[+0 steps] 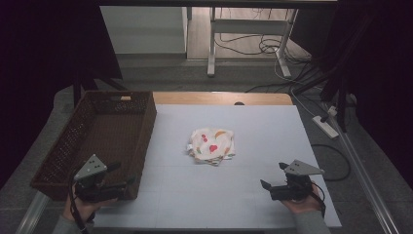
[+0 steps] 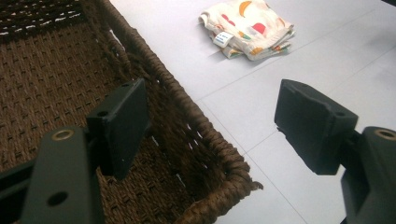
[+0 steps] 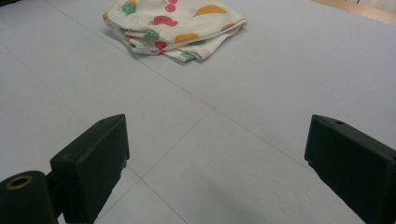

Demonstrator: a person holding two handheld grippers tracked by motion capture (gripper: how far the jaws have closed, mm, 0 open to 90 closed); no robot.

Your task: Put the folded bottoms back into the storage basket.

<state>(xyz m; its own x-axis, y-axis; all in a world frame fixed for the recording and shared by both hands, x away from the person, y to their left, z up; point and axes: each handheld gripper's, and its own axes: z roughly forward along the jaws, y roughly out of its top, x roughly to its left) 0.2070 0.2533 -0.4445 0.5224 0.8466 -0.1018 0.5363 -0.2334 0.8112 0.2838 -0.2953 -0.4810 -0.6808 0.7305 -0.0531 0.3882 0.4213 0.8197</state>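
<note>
cloth [image 1: 211, 145]: folded soft square, white with red, orange and green fruit shapes, mid-tabletop; small label at one fold.
basket [image 1: 58, 151]: dark brown woven rectangle along the left edge, coarse braided rim, far wall in shadow.
tabletop [image 1: 253, 195]: pale grey, smooth, faint seams.
left gripper [image 1: 124, 174]: jaws wide, one over the basket's near right corner, holding nothing.
right gripper [image 1: 272, 176]: near right corner, jaws wide, holding nothing.

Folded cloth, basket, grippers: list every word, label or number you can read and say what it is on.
No text can be read.
Small white tag with a blue mark on the folded cloth: too small and blurred to read.
Woven basket, left gripper and right gripper: no lettering to be seen.
</note>
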